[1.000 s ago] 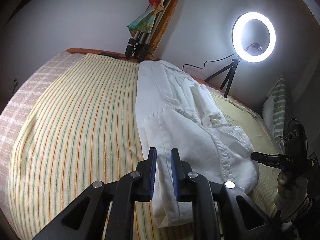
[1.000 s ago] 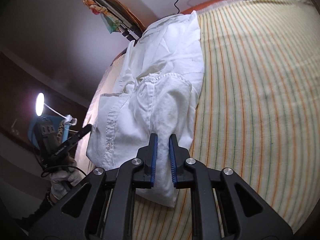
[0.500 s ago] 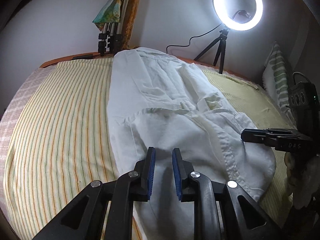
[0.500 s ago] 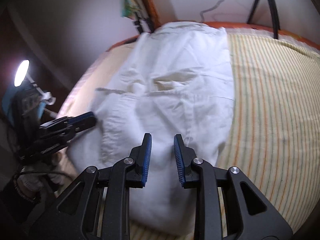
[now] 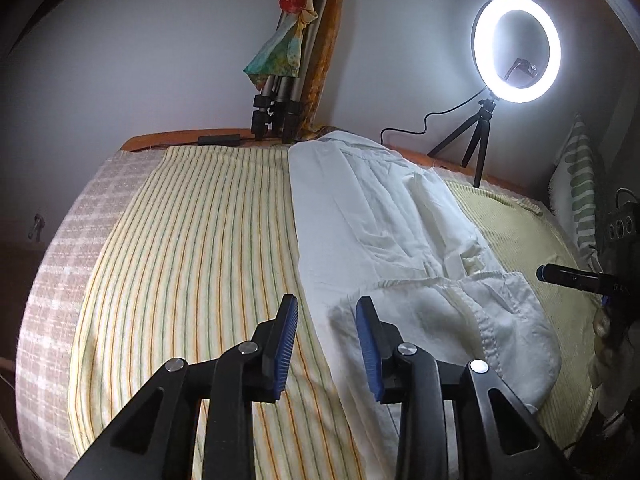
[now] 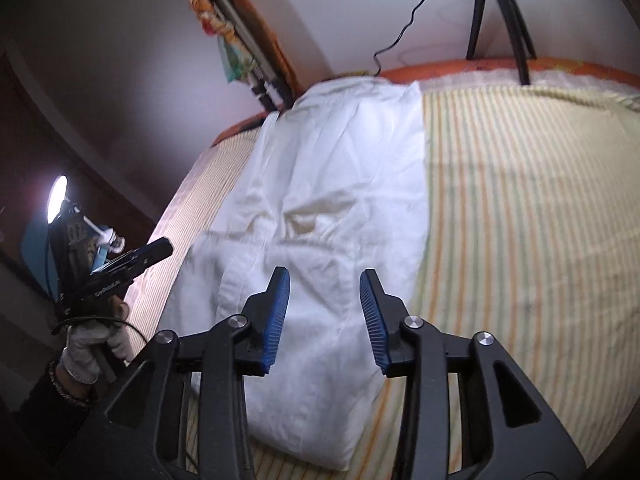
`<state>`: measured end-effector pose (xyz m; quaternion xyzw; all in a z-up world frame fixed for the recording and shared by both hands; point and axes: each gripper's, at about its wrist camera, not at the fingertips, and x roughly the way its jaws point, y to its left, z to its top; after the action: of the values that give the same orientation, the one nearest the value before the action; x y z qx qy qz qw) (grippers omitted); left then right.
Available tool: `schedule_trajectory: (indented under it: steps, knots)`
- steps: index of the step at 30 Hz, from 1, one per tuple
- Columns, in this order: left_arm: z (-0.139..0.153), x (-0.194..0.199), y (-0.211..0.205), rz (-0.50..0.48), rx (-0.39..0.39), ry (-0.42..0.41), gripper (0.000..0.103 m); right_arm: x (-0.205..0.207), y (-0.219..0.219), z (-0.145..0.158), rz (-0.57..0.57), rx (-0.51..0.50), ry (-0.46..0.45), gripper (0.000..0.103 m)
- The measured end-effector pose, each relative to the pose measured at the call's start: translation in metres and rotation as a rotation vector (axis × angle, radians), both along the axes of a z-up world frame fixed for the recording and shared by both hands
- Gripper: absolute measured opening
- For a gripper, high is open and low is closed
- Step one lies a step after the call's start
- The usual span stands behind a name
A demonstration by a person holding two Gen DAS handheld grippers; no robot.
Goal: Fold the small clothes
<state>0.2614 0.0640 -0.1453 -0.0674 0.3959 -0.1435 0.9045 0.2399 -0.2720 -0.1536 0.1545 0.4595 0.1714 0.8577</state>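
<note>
the left gripper (image 5: pixel 326 334) hangs with its blue-padded jaws spread wide and empty, straddling the left edge of the white garment (image 5: pixel 384 232). the right gripper (image 6: pixel 324 312) is likewise wide apart, holding nothing, above the garment, which lies lengthwise, partly folded, on the striped bedspread (image 5: pixel 192 248).

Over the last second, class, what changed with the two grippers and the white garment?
Both grippers went from nearly shut to open: the left gripper and the right gripper hold nothing now. The white garment stayed folded lengthwise on the striped bedspread; the ring light stayed lit.
</note>
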Motion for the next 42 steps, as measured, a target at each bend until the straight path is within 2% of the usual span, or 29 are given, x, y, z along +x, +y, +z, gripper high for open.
schedule_trajectory:
  steps: [3, 10, 13, 20, 27, 33, 37, 41, 42]
  knots:
    - [0.006, 0.014, 0.005, -0.012, -0.005, -0.005, 0.036, 0.019, -0.011, 0.004, -0.010, 0.027, -0.002, 0.039]
    - [0.009, 0.060, 0.007, -0.022, -0.029, 0.011, 0.045, 0.059, -0.020, 0.006, -0.002, 0.009, -0.017, 0.039]
    - [0.005, 0.082, 0.008, -0.019, -0.081, 0.032, 0.046, 0.076, -0.024, 0.002, -0.013, 0.018, -0.009, 0.039]
    - [-0.009, 0.131, -0.001, 0.002, -0.114, 0.069, 0.047, 0.122, -0.035, -0.009, -0.039, 0.048, -0.002, 0.039]
    - [-0.030, 0.171, -0.025, -0.008, -0.054, 0.100, 0.050, 0.171, -0.034, -0.034, -0.050, 0.030, 0.037, 0.039]
    - [-0.048, 0.207, -0.037, 0.013, 0.002, 0.134, 0.053, 0.205, -0.021, -0.054, -0.036, -0.030, 0.054, 0.039]
    - [-0.052, 0.221, -0.045, 0.009, 0.026, 0.113, 0.058, 0.218, -0.016, -0.062, -0.028, -0.053, 0.048, 0.039]
    - [-0.054, 0.230, -0.047, 0.007, 0.023, 0.100, 0.056, 0.227, -0.020, -0.063, -0.040, -0.022, 0.035, 0.039]
    - [-0.054, 0.232, -0.047, 0.011, 0.020, 0.096, 0.050, 0.228, -0.020, -0.063, -0.039, -0.021, 0.031, 0.039]
